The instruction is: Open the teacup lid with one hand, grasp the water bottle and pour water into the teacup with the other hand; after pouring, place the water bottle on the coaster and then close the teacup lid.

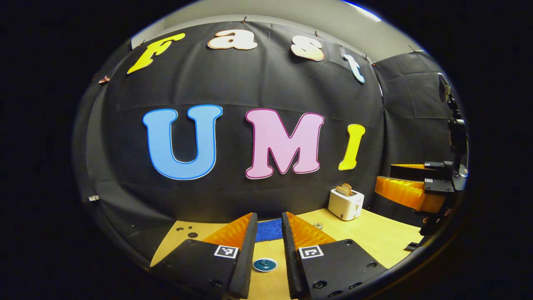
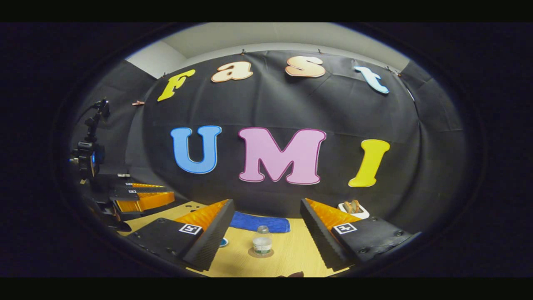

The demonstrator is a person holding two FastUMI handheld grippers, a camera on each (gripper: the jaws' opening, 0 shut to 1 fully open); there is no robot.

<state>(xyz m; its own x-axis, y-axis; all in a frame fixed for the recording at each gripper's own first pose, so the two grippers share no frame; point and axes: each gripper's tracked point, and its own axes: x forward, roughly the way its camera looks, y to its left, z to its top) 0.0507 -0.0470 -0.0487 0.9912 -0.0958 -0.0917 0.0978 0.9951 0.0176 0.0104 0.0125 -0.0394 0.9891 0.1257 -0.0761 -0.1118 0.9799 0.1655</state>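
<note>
Standing on a round tan coaster (image 2: 260, 252), the clear plastic water bottle (image 2: 262, 240) sat at twelve o'clock from the released right gripper (image 2: 266, 235). The round teal teacup lid (image 1: 265, 264) lay between the released left gripper (image 1: 269, 241) fingers. Judging so, the task looked finished or not yet begun.

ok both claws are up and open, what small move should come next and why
Probably lower the left claw onto the teacup lid, which lies on the table between its open fingers. The lid looks closed, and the bottle stands untouched on its coaster, so opening comes first.
</note>
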